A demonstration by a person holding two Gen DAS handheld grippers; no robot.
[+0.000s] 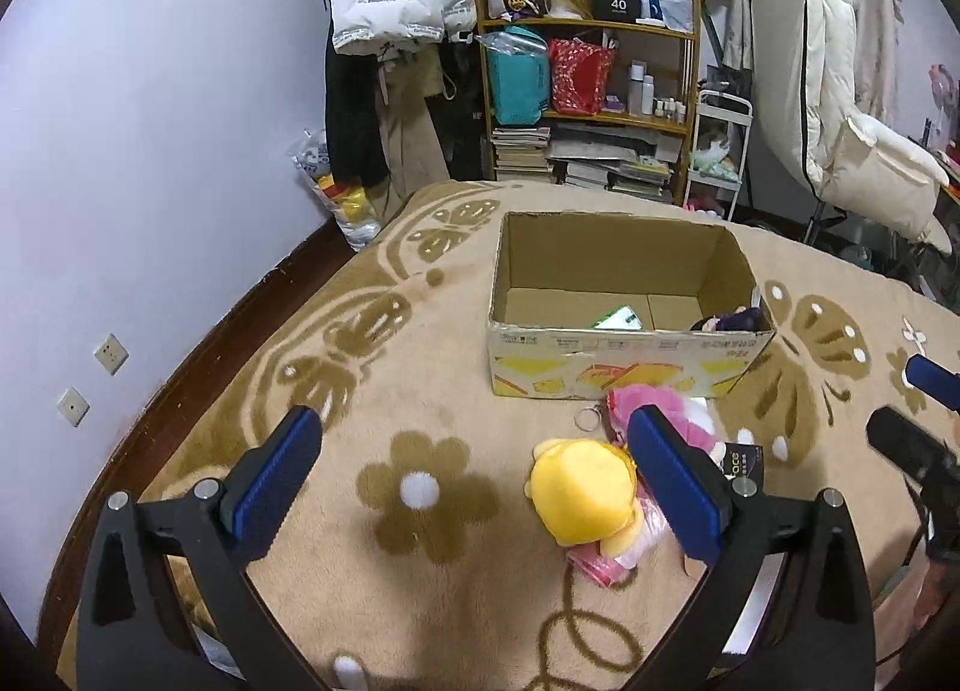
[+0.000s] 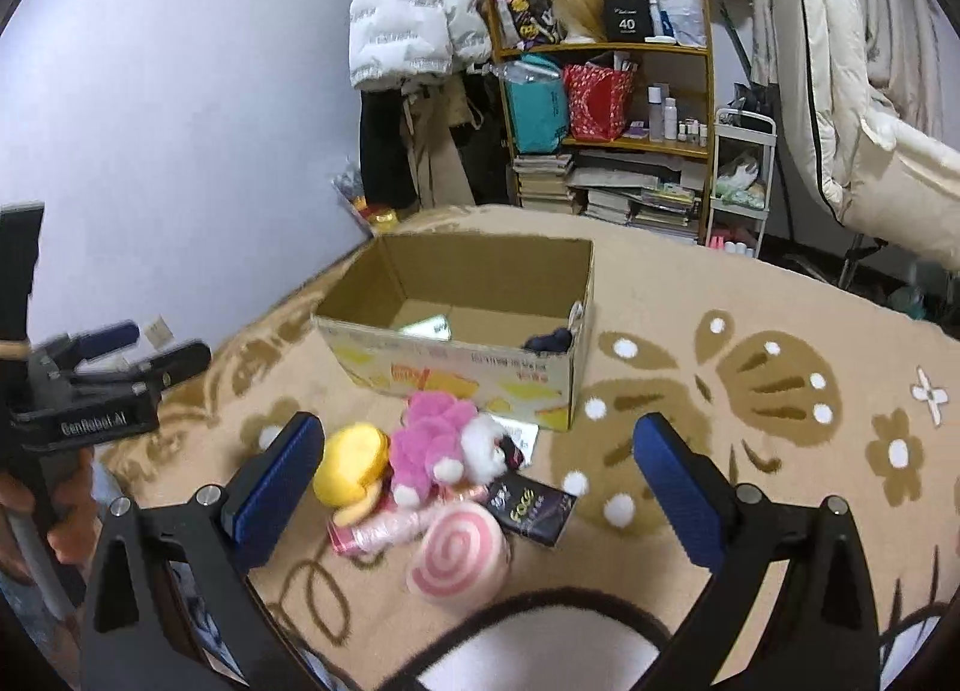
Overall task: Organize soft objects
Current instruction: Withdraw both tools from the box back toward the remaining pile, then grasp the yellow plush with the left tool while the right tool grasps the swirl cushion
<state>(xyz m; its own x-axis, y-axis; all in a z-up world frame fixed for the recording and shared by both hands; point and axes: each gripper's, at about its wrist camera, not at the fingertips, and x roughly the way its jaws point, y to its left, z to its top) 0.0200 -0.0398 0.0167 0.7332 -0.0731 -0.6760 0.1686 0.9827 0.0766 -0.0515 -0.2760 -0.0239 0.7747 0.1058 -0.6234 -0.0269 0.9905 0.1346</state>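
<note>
**A:** So we had both tools up over the bed (image 1: 420, 343), the one with the fuzzy tan blanket with brown flowers and butterflies. Left hand-held gripper (image 1: 474, 472) had its blue-padded jaws spread wide with nothing between them. Same for the right hand-held gripper (image 2: 474, 475), wide apart and empty.

**B:** Where was the soft stuff?

**A:** Bunched just in front of the cardboard box (image 1: 624, 358), on its near side. We saw a round yellow plush (image 1: 582, 496) lying on a crinkly pink packet (image 2: 372, 532), a shaggy pink-and-white plush (image 2: 444, 445) touching the box front, and a pink swirl cushion (image 2: 459, 556) shaped like a roll cake, nearest the right camera. A glossy black packet (image 2: 534, 511) sat just beside it, and a metal key ring (image 1: 587, 419) lay by the box.

**B:** Room to move?

**A:** Plenty. The box was open-topped, mostly bare inside: a dark plush (image 1: 735, 322) in the right corner and a green-and-white pack (image 1: 618, 319) on its floor. Open blanket lay left of the pile up to the dark wooden bed edge (image 1: 198, 343) against the wall. A cluttered shelf (image 1: 591, 108) stood past the far end.
</note>
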